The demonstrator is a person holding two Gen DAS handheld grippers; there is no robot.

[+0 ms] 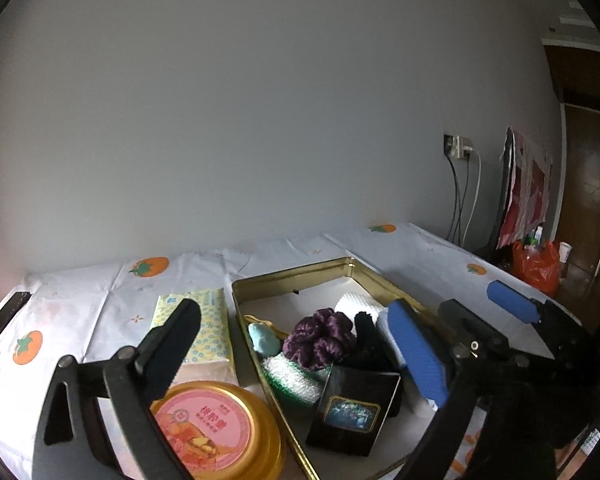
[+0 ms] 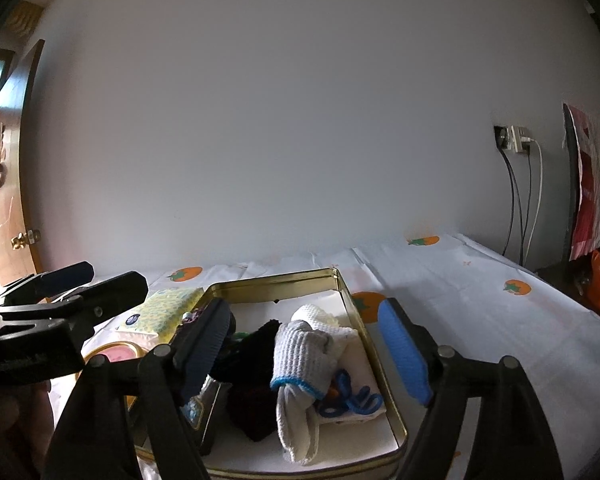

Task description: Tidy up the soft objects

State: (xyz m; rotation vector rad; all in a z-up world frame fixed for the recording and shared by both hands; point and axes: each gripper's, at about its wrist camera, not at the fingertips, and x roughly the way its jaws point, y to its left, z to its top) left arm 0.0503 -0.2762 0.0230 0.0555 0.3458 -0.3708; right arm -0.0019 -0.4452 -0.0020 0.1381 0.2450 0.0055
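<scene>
A gold tin tray (image 1: 296,274) (image 2: 276,280) sits on the table with soft things in it: a purple scrunchie (image 1: 320,338), a black fuzzy piece (image 2: 256,360), a white-grey glove (image 2: 300,364), a white cloth (image 1: 358,304), a green-white scrubber (image 1: 292,376), a small teal piece (image 1: 262,340) and a black card box (image 1: 352,410). My left gripper (image 1: 300,344) is open and empty above the tray's near left side. My right gripper (image 2: 304,348) is open and empty above the glove; it also shows in the left wrist view (image 1: 512,302).
A yellow tissue pack (image 1: 204,320) (image 2: 160,312) and a round gold tin with a pink lid (image 1: 212,428) lie left of the tray. A dark phone-like bar (image 1: 6,312) lies at the far left edge. The wall stands behind; a red bag (image 1: 536,266) and cables (image 2: 520,208) are at right.
</scene>
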